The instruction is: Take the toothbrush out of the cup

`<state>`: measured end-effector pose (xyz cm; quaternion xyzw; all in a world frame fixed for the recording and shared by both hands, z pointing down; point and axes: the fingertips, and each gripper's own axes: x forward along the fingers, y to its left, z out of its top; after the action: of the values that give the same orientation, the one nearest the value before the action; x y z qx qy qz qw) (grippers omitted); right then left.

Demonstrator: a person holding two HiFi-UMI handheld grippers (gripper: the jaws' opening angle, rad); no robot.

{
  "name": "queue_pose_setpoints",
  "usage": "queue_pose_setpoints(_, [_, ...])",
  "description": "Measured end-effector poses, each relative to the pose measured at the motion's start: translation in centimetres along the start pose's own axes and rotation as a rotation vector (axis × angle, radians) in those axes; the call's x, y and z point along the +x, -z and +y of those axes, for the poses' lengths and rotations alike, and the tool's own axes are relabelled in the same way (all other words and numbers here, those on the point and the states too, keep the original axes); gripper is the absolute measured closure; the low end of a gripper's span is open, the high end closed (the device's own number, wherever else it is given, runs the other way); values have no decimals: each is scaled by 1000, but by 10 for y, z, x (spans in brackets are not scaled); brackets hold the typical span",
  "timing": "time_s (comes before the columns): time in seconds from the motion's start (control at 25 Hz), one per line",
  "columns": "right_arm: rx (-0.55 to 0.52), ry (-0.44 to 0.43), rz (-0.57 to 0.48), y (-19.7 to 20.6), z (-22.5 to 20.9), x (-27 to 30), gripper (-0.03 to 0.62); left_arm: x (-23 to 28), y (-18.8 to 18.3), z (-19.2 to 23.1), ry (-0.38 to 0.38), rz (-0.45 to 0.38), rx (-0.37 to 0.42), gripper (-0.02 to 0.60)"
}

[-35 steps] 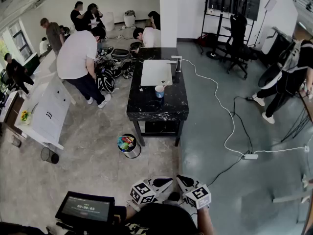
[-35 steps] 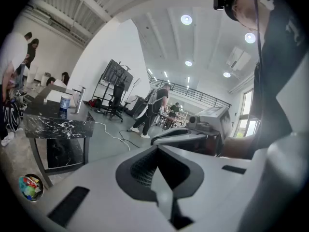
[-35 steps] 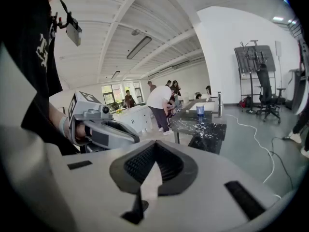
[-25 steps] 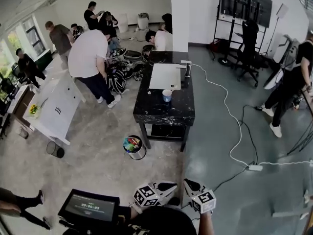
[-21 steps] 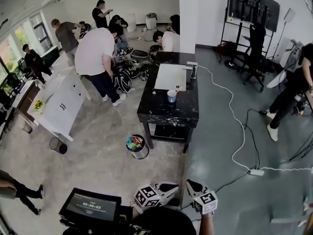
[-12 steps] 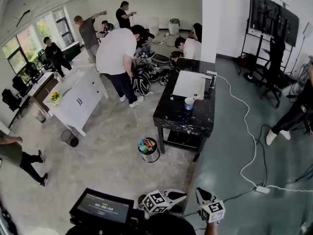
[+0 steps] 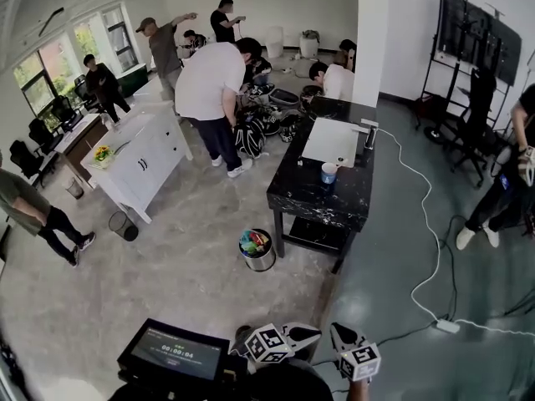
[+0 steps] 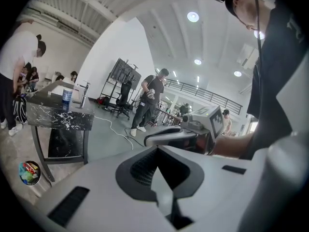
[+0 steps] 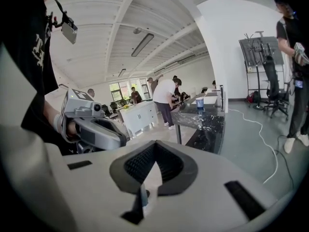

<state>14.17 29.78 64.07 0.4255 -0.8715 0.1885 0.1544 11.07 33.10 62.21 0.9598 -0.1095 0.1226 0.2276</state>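
Far ahead, a small blue and white cup (image 7: 329,172) stands on a black marble table (image 7: 313,199); it is too small to make out a toothbrush in it. The cup (image 8: 67,99) also shows in the left gripper view and, as the cup (image 9: 199,102), in the right gripper view. Both grippers are held low, close to my body, well short of the table. My left gripper (image 7: 311,333) (image 8: 157,149) is shut with nothing in it. Beside it, my right gripper (image 7: 338,332) (image 9: 154,141) is shut and empty too.
A white board (image 7: 334,140) and a dark upright fixture (image 7: 369,136) sit on the table. A bin of colourful waste (image 7: 257,249) stands by its near left leg. A white cable (image 7: 426,249) crosses the floor at right. Several people and a white cabinet (image 7: 138,157) fill the left and back.
The view has swung left, so the table now sits further right in frame and more of the room's left shows. Both grippers stay shut, low and side by side.
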Motion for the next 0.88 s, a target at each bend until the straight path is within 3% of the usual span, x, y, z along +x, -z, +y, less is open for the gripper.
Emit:
queue_pose_setpoints(0.64, [2,33,27,12,6,-1,606,-10,24,7,-21,-20,-84,575])
queue_pose_setpoints(0.88, [17,41,70,24,14,-1,606,-7,20,14,3,-22,-75,577])
